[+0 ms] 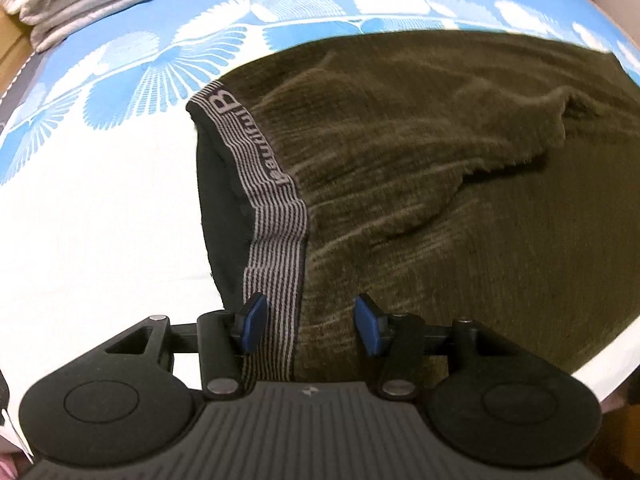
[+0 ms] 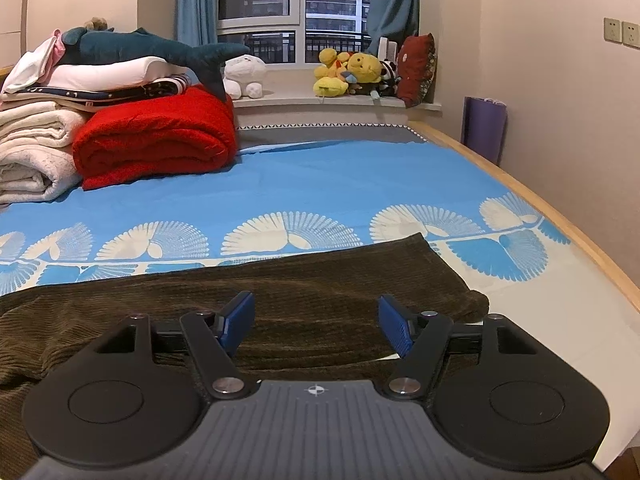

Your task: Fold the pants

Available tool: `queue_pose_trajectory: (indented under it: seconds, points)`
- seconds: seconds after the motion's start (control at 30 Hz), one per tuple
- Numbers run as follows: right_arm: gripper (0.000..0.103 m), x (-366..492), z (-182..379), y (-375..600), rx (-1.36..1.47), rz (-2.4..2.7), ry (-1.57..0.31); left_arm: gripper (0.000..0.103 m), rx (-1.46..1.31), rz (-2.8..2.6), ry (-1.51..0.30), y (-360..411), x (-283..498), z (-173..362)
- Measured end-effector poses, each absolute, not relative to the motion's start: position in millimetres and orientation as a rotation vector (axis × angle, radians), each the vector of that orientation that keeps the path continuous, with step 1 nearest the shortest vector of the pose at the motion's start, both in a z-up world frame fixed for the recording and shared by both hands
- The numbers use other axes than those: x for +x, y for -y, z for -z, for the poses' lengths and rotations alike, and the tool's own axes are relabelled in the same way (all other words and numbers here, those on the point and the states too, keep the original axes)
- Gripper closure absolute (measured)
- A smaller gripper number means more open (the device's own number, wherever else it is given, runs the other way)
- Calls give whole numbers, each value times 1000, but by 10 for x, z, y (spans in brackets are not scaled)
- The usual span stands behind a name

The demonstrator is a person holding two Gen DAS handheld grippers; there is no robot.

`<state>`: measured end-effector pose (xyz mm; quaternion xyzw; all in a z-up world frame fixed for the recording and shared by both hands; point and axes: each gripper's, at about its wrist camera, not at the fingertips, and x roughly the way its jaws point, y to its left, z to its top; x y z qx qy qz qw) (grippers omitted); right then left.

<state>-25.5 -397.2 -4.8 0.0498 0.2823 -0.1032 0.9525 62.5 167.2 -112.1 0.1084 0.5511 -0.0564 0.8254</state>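
Note:
Dark olive corduroy pants (image 1: pixel 440 180) lie flat on the blue and white bed sheet (image 1: pixel 100 220). Their grey striped waistband (image 1: pixel 276 220) runs along the left edge, with the dark lining showing beside it. My left gripper (image 1: pixel 312 326) points steeply down over the near end of the waistband. Its blue pads stand apart, the band passes between them close to the left pad, and neither pad presses on it. In the right wrist view the pants (image 2: pixel 280 280) stretch across the bed to their leg end at the right. My right gripper (image 2: pixel 316 326) is open just above the cloth, holding nothing.
A rolled red blanket (image 2: pixel 156 140) and stacked white towels (image 2: pixel 32 148) with a plush shark (image 2: pixel 140 46) fill the far left of the bed. Soft toys (image 2: pixel 352 72) sit on the windowsill. The wooden bed edge (image 2: pixel 560 216) runs along the right.

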Motion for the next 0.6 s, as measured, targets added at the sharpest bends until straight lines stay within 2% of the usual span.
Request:
queue_pose_trajectory:
  seconds: [0.53,0.6]
  points:
    - [33,-159,65,3980,111,200,-569,49,188,41,-1090,-1509,882,932]
    - [33,-157,49,3982,117,199,-546,45,180,16,-1065,-1500,915,882]
